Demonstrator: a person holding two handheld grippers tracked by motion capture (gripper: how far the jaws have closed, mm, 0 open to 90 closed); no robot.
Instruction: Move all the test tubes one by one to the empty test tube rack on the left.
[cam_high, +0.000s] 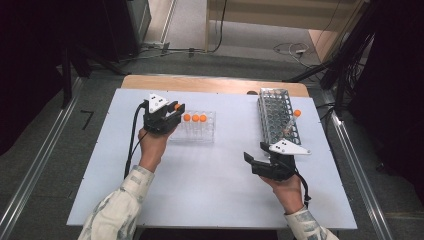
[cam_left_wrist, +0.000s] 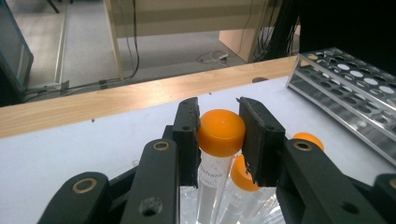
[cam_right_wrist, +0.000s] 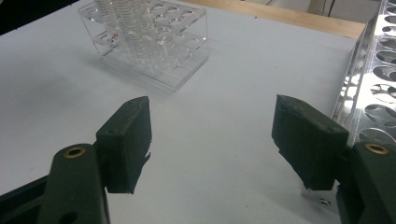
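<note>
Near us, our right gripper (cam_high: 260, 159) hangs spread over bare table (cam_high: 200, 180). The left gripper view reveals our left gripper (cam_left_wrist: 219, 135) pinching an orange-capped tube (cam_left_wrist: 220, 133) in the clear rack (cam_high: 197, 129); the metal rack (cam_high: 277, 115) holds another near the far right corner.

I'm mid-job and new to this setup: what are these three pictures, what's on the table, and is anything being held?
There is no robot arm: a person holds a two-jaw gripper in each hand. The high view looks down on the white table. The other two pictures come from cameras riding on each gripper, looking along its black jaws.

On the table stand a clear plastic rack with orange-capped tubes and, to the right, a metal rack holding one tube.

The left gripper is shut on an orange-capped tube, clamping its cap above the clear rack. The right gripper is open with nothing between its jaws, resting beside the metal rack.
</note>
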